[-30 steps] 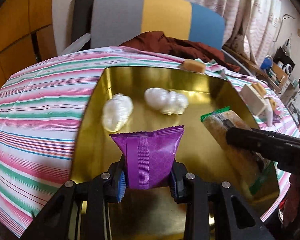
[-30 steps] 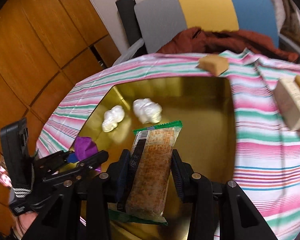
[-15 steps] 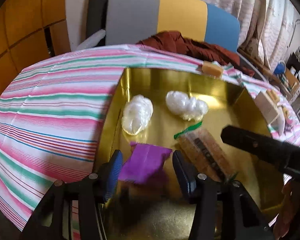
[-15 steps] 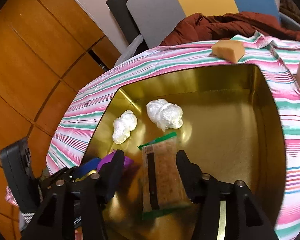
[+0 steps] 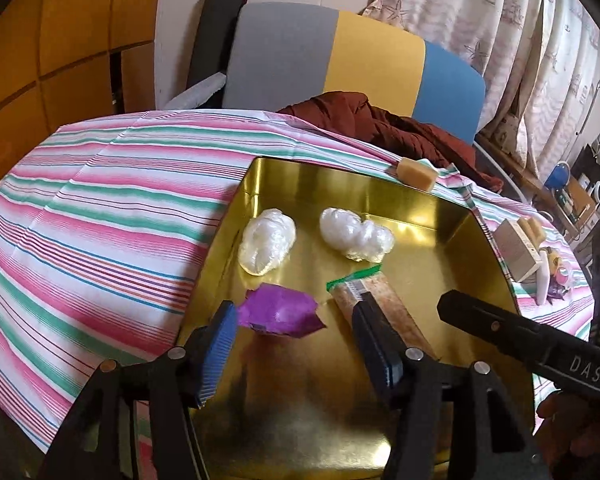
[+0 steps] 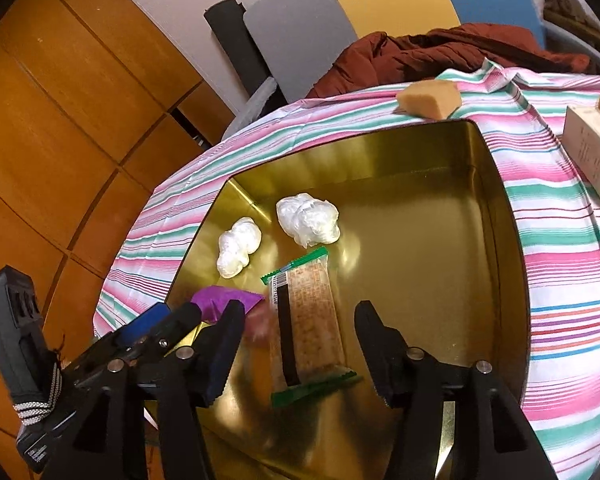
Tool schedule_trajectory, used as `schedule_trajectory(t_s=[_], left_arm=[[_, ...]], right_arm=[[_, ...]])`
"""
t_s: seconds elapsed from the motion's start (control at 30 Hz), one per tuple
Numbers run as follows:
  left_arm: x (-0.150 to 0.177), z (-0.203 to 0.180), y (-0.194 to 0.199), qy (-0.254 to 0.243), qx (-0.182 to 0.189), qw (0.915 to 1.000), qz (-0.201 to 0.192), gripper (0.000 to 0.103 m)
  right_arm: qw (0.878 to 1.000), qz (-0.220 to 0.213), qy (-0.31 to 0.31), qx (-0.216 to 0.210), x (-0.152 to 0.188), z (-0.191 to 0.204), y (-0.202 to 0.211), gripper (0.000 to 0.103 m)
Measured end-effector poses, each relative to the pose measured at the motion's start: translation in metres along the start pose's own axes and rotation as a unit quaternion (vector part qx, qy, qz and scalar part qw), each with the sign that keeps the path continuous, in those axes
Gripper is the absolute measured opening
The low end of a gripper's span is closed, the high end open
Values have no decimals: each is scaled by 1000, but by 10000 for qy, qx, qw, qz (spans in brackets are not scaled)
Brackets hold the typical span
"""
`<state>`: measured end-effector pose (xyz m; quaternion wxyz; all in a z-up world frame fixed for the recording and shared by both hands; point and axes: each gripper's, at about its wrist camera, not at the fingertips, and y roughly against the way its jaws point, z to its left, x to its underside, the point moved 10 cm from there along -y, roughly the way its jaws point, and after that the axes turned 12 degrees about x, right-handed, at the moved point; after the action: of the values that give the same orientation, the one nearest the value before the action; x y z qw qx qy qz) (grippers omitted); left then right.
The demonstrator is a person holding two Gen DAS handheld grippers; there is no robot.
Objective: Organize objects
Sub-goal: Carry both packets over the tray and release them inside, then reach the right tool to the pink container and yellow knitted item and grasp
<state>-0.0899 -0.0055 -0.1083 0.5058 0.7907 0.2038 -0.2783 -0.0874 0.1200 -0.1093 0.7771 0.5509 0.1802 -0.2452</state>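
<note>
Snags on the way out are my main worry from here. Both sets of fingers have just been opening and now stand moderately wide, holding nothing: the purple packet (image 5: pixel 280 314) lies on the floor of the gold tin (image 5: pixel 420 196) just ahead of my left gripper (image 5: pixel 296 344), and the long biscuit pack (image 6: pixel 306 320) lies flat between the fingers of my right gripper (image 6: pixel 300 344), which do not touch it. So both items are already in the tin, near its front edge, with two clear-wrapped bundles (image 5: pixel 266 246) lying further in.

If I pull the right gripper back low, a finger could catch the green end flap of the biscuit pack and drag it out over the rim. The left gripper's right finger (image 5: pixel 374 344) sits very close to the same pack in the left wrist view; a sideways drift could shove it into the purple packet.

My two grippers are crowded together at this corner, so lifting both at once risks knocking them against each other.

Items left on the striped cloth of the desk (image 5: pixel 100 200), a tan block (image 6: pixel 428 98) at the tin's far rim and a pale box (image 6: pixel 592 152) to the right, look slippery on fabric; reaching over the tin wall could clip it and shift the whole tin.
</note>
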Motion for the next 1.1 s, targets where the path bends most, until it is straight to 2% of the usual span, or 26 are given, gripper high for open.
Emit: schedule_trajectory(t_s=[0.2,0.43,0.73,1.1], left_arm=[[2,-16,-2,-150,113,9998,73,60],[-4,-44,-1,-198,542,9983,-25,60],[1,-89,-7,-570,883,9944,73,60],[17,-148,-17,-1110,1288,9849,338,60]], right_arm=[[9994,-315,91,108,-7,-6,19,58],[9974,-668,-142,248,-22,-33,41,59],[9890,-1040,-864,597,-38,-103,69,62],[9778,-1050,-1447,1094,-25,-189,83,62]])
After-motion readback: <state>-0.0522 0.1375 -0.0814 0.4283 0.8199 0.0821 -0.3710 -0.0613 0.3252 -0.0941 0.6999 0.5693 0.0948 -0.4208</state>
